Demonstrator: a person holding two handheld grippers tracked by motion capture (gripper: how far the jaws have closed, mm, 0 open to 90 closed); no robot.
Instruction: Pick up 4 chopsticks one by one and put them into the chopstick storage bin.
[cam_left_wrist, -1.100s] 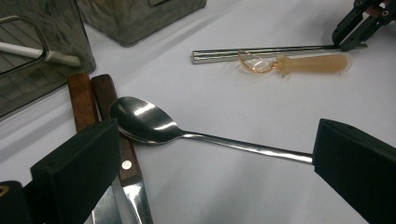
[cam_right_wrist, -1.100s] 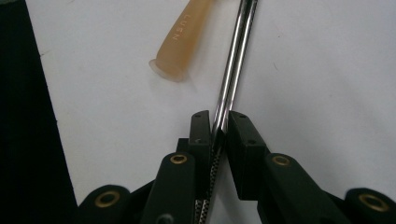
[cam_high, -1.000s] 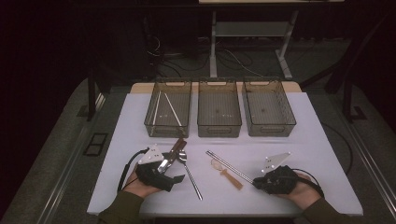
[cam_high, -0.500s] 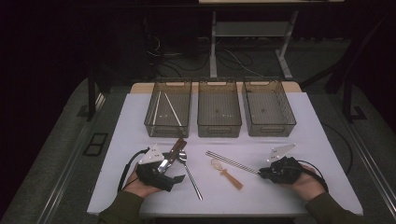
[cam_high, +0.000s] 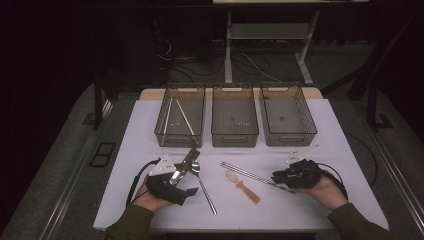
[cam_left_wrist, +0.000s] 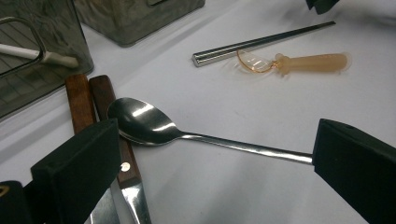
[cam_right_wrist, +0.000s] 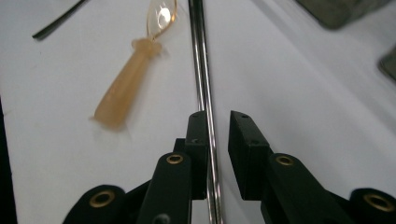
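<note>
A pair of metal chopsticks (cam_high: 255, 175) lies slantwise on the white table (cam_high: 150, 125). Its near end runs between the jaws of my right gripper (cam_high: 278, 178). In the right gripper view the chopsticks (cam_right_wrist: 201, 70) pass along the left pad, with a narrow gap to the right pad. These jaws of the right gripper (cam_right_wrist: 218, 126) have just been opening a little. My left gripper (cam_high: 183, 183) rests wide open over a steel spoon (cam_left_wrist: 149, 123) and two wooden-handled knives (cam_left_wrist: 88, 100). An orange plastic spoon (cam_high: 243, 186) lies beside the chopsticks.
Three clear bins stand in a row at the back: the left bin (cam_high: 180, 137) holds white chopsticks (cam_high: 185, 120), and I see nothing in the middle bin (cam_high: 235, 137) or the right bin (cam_high: 287, 136). Dark floor and a table frame lie beyond.
My right hand has shifted a little away from the person along the chopsticks, which lie where they were. The left hand has not moved.
</note>
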